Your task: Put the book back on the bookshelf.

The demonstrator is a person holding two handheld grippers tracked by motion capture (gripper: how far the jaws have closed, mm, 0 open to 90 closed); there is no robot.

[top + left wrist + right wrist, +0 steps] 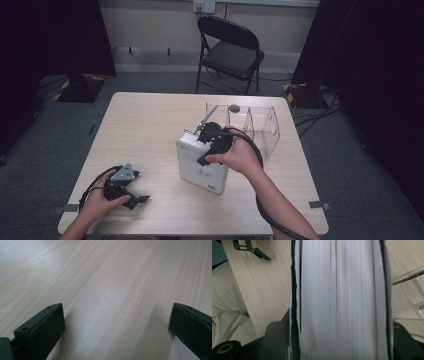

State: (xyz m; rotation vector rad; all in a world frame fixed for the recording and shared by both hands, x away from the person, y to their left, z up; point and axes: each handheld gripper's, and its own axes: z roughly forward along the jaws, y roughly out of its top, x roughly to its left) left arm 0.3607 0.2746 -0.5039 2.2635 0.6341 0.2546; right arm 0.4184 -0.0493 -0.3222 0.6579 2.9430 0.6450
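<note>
The left claw point(131, 196) rests on the counter point(145, 130), well left of the white book point(202, 167) and near the front edge, its 2 jaws spread wide over bare wood with nothing between them. The book stands on edge near the counter's middle, just left of the clear acrylic rack point(252, 127). The right claw point(212, 142) sits on top of the book, its 2 jaws straddling the page block point(337, 300), 1 against each cover.

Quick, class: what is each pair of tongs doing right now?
Left tongs: open, empty, low over the table.
Right tongs: around the thick white book, one either side; grip cannot be told.
</note>
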